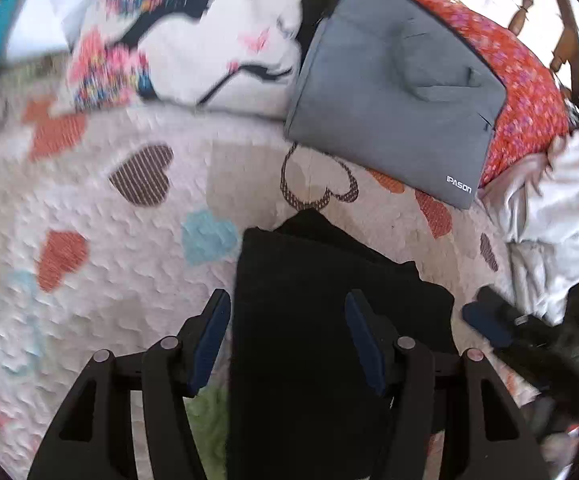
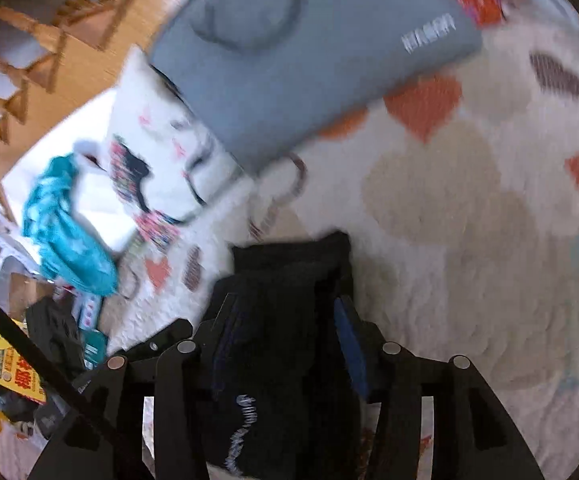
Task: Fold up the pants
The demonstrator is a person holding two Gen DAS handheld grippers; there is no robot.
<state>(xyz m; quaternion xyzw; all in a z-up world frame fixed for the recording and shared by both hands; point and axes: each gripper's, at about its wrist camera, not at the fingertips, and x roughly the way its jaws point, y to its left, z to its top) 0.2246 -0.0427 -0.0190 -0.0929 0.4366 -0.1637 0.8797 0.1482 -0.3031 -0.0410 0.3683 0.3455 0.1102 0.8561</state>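
A bed under a quilted white coverlet patterned with hearts is the work surface. The left gripper has black pants bunched between half-spread jaws, and the right gripper likewise; whether the pads actually press the cloth I cannot tell. Both seem placed at an edge, likely to carry a fold over. The pants look soft and thick. Beyond lie a stiff grey laptop sleeve and a printed pillow
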